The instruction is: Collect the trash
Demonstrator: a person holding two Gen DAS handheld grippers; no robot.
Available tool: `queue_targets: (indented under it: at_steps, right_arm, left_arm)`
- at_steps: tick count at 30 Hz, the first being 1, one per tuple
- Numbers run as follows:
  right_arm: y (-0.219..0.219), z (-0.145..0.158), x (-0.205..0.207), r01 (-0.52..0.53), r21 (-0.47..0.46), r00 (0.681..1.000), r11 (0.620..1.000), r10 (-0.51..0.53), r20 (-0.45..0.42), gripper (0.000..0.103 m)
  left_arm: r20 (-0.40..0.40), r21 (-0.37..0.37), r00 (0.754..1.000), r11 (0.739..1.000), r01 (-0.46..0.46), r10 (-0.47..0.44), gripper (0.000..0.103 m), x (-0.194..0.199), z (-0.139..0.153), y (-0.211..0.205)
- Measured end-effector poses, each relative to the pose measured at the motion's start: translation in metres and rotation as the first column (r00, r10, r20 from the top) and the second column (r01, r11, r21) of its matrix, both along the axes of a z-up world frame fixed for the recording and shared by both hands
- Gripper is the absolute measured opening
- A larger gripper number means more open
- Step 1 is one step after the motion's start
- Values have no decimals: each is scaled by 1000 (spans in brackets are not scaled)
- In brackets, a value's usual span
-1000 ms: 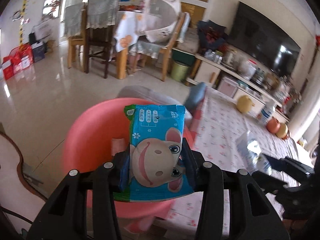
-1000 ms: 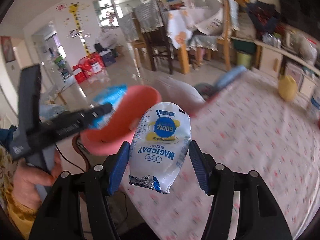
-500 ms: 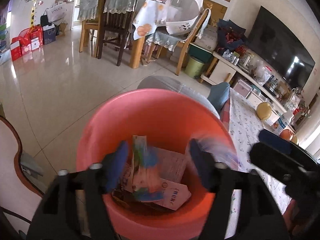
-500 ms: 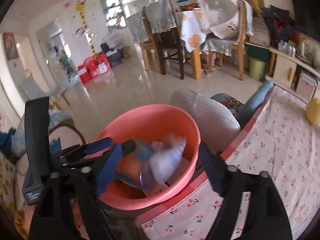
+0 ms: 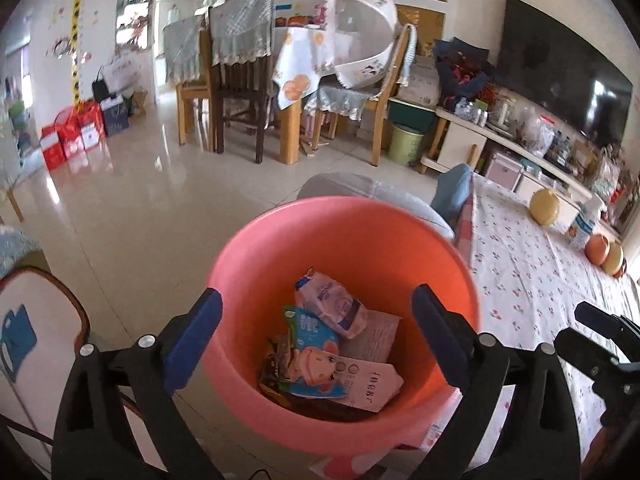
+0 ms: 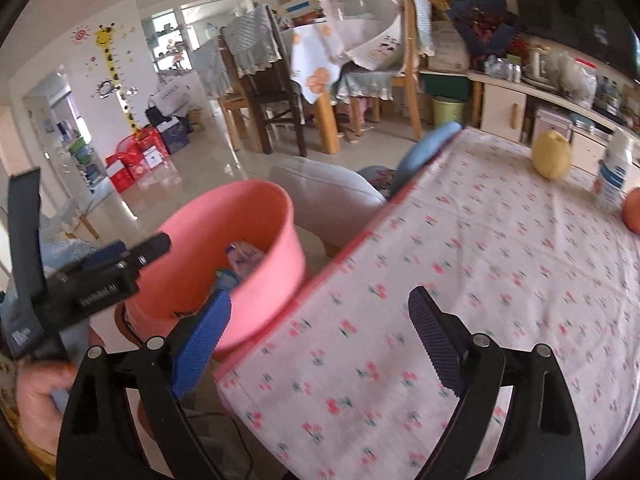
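Both grippers, left gripper (image 5: 316, 334) and right gripper (image 6: 318, 326), have just been opening, fingers empty. Risk: the right fingers clipping the pink basin (image 6: 276, 280) beside the surface (image 6: 480, 280), tipping wrappers (image 5: 316, 344) out.

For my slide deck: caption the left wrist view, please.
Open left gripper above pink basin holding blue wipes pack and white pouch.

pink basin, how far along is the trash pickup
Done: the round pink plastic basin holds the blue cartoon-print wrapper, a white-blue pouch and paper scraps. In hand: nothing; the left gripper and right gripper have just been opening and stand empty. Left: no loose wrappers show on the cherry-print tablecloth.
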State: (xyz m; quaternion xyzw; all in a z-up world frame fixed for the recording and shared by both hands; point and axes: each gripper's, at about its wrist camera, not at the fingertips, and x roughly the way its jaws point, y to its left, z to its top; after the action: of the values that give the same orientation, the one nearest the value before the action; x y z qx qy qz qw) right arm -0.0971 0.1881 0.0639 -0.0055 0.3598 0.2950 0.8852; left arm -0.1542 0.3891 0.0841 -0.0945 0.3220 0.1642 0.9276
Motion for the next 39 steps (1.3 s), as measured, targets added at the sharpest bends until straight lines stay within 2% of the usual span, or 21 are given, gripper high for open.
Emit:
queue_targets:
  at_steps: [10, 24, 29, 39]
  right_arm:
    - [-58, 3, -35, 106, -51, 993, 993, -103, 53, 93]
    - [-145, 23, -76, 276, -41, 958, 960, -271, 94, 95]
    - [-174, 30, -97, 336, -31, 937, 941, -330, 117, 95]
    - [-218, 51, -139, 428, 3, 888, 904, -421, 186, 95]
  left_arm:
    - [41, 131, 993, 986, 100, -107, 98, -8, 25, -75]
    - [102, 163, 967, 963, 216, -234, 98, -32, 54, -156]
    - [131, 166, 954, 955, 247, -270, 98, -43, 67, -177]
    - [183, 224, 929, 933, 281, -323, 98, -73, 91, -219]
